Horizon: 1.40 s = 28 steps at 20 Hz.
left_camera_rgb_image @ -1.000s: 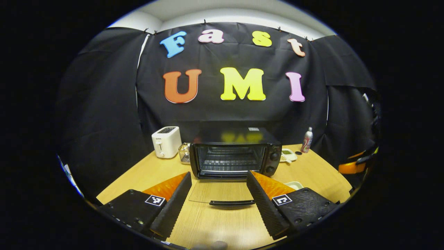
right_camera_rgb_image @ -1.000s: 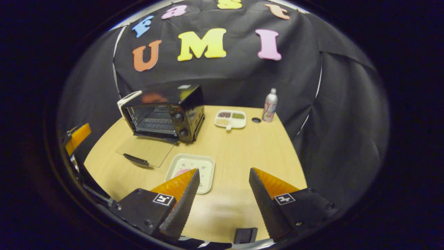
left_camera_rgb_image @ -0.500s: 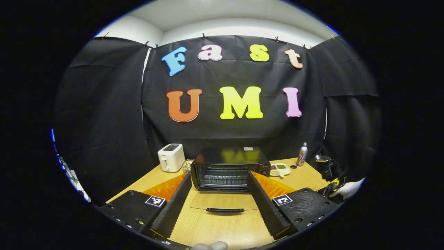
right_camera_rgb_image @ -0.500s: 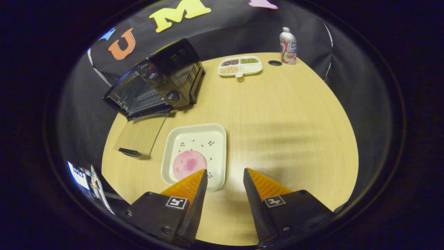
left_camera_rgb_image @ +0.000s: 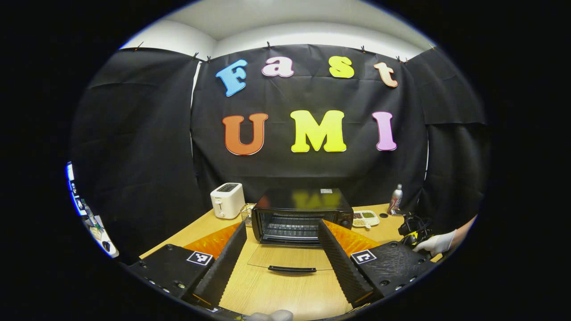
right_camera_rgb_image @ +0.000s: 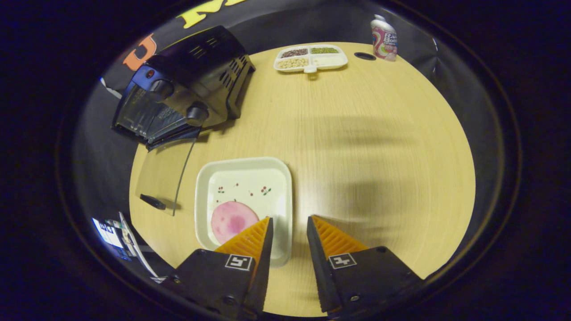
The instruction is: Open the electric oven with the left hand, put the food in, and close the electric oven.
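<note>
Behind the right tool [right_camera_rgb_image: 287, 236], food [right_camera_rgb_image: 232, 220] partly hidden on tray [right_camera_rgb_image: 245, 167].

Far on the bench [right_camera_rgb_image: 357, 147]: white toaster [left_camera_rgb_image: 227, 200] at left, wire basket [left_camera_rgb_image: 247, 213] beside it; divided snack tray [right_camera_rgb_image: 310, 58] and bottle [right_camera_rgb_image: 383, 38] at right.

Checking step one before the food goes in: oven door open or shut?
Open. The glass door lies flat on the table in front of the oven, handle at the near edge, rack inside exposed. Right gripper view shows likewise.
</note>
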Motion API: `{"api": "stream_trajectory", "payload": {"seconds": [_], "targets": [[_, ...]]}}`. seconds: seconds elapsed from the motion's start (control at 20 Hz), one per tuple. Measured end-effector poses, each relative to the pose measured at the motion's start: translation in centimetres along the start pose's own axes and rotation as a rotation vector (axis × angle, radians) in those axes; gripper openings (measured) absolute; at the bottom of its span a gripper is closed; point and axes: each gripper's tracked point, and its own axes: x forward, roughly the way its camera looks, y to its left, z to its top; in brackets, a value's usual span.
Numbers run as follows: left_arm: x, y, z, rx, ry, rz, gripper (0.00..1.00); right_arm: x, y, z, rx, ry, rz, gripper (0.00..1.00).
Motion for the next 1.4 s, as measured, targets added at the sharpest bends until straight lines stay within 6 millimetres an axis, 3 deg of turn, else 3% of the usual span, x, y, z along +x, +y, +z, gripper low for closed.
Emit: {"api": "stream_trajectory", "payload": {"seconds": [0.05, 0.1, 0.2, 0.25, 0.45, 0.5, 0.55, 0.6, 0.9, 1.2, 1.35, 1.4], "targets": [[0.1, 0.2, -0.1, -0.006, 0.002, 0.001, 0.96, 0.1, -0.1, 0.1, 0.003, 0.016, -0.015, 0.47], [0.2, 0.4, -0.3, -0.010, 0.003, 0.003, 0.97, -0.2, -0.2, 0.2, 0.000, 0.035, -0.030, 0.37], [0.4, 0.9, -0.6, -0.017, 0.007, 0.009, 0.97, 0.1, -0.6, 0.2, -0.002, 0.076, -0.067, 0.35], [0.5, 1.0, -0.8, -0.027, 0.006, 0.008, 0.97, -0.2, -0.7, 0.3, 0.003, 0.095, -0.079, 0.24], [1.0, 1.7, -1.4, -0.033, 0.005, 0.004, 0.96, 0.0, -1.0, 0.6, 0.020, 0.130, -0.132, 0.17], [1.1, 1.8, -1.4, -0.039, 0.003, 0.002, 0.97, -0.1, -1.1, 0.4, 0.019, 0.132, -0.131, 0.07], [1.2, 1.9, -1.5, -0.045, 0.002, -0.001, 0.96, 0.0, -1.1, 0.4, 0.017, 0.127, -0.124, 0.08], [1.2, 2.0, -1.7, -0.048, 0.003, -0.001, 0.96, -0.2, -1.0, 0.5, 0.028, 0.123, -0.112, 0.03], [1.0, 3.3, -1.5, -0.032, 0.002, -0.005, 0.97, -0.7, -1.2, -0.2, 0.189, 0.080, 0.024, 0.04], [0.8, 3.1, -1.5, -0.014, 0.013, -0.024, 0.96, -3.1, 0.3, 0.3, 0.330, -0.010, 0.177, 0.01], [0.6, 2.7, -1.4, -0.017, 0.021, -0.040, 0.96, -4.7, 2.2, 1.2, 0.403, -0.068, 0.290, 0.04], [0.6, 2.6, -1.2, -0.016, 0.020, -0.045, 0.96, -5.5, 2.8, 1.4, 0.415, -0.083, 0.314, 0.00]]}}
